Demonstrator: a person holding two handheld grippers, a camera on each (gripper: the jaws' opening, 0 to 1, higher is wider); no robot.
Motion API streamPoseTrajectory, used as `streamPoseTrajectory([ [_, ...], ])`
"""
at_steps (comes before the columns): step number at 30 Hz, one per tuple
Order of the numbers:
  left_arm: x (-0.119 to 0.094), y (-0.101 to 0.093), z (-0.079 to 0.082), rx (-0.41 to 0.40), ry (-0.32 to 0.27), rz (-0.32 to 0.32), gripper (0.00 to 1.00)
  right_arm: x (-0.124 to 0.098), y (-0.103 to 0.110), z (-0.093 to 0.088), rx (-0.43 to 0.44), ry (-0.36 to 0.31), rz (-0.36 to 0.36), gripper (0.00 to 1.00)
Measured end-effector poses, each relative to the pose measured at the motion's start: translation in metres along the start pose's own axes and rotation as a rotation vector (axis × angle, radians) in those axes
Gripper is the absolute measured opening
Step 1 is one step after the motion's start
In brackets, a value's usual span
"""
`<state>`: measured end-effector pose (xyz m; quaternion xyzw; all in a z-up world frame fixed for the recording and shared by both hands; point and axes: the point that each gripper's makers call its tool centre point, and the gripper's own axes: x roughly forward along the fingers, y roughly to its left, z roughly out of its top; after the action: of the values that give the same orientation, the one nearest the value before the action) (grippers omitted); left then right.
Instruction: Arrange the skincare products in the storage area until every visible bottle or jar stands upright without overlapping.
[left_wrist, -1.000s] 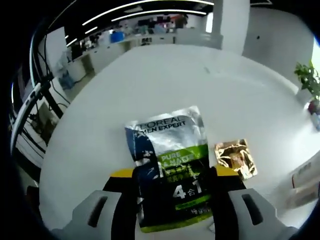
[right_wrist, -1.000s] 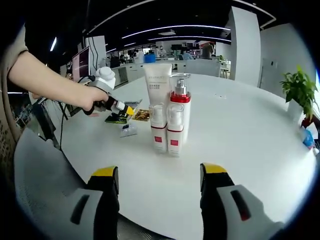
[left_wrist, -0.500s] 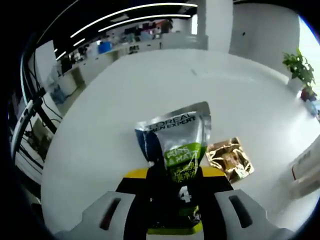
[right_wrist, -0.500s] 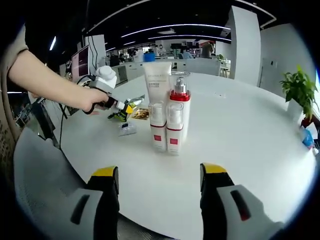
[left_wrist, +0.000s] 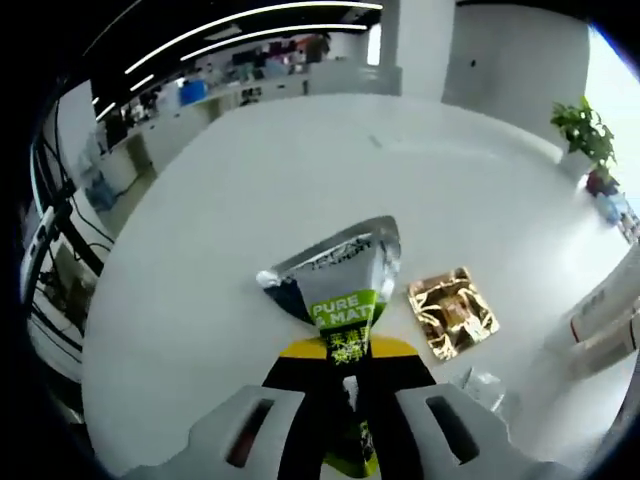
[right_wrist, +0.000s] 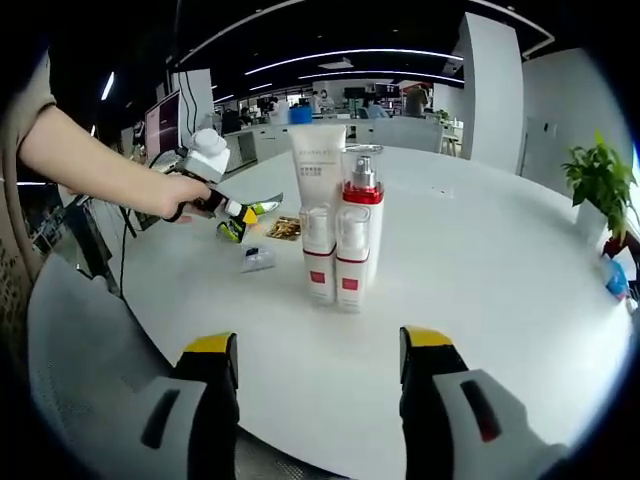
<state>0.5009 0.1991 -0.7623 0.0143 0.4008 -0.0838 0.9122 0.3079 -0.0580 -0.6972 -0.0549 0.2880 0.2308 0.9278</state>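
1. Up front, the left gripper (left_wrist: 342, 385) is clamped on a silver-and-green sachet (left_wrist: 338, 290), its jaws drawn close together with the sachet pinched between them.
2. Seen from the left gripper view, the sachet bends into a fold above the jaws, its lower end running down between them; it appears raised off the white table (left_wrist: 250, 180).
3. Just beside the sachet, to its right in that view, a small gold packet (left_wrist: 452, 313) lies flat on the table, apart from it.
4. A small clear packet (left_wrist: 484, 385) lies nearer the view's lower right.
5. From the right gripper view, a hand (right_wrist: 178, 196) holds the left gripper (right_wrist: 232, 212) above the table's far left part, the sachet (right_wrist: 258, 207) in its tip.
6. The gold packet (right_wrist: 285, 229) and clear packet (right_wrist: 257, 259) lie on the table below and beside it.
7. Mid-table, a white tube (right_wrist: 316, 185), a red-collared pump bottle (right_wrist: 359, 235) and a smaller white bottle (right_wrist: 319, 255) stand upright, close together.
8. The right gripper (right_wrist: 320, 365) hangs with jaws wide apart, nothing between them, well short of the bottles.
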Motion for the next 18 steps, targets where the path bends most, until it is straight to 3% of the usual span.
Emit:
streamPoseTrajectory([
  [9, -0.024, -0.017, -0.007, 0.05, -0.039, -0.072, 0.06, 0.0, 0.003, 0.001, -0.004, -0.003, 0.015, 0.64],
  [18, -0.055, -0.034, -0.009, -0.007, -0.09, -0.156, 0.07, 0.0, 0.014, 0.006, 0.083, -0.04, 0.1, 0.56],
])
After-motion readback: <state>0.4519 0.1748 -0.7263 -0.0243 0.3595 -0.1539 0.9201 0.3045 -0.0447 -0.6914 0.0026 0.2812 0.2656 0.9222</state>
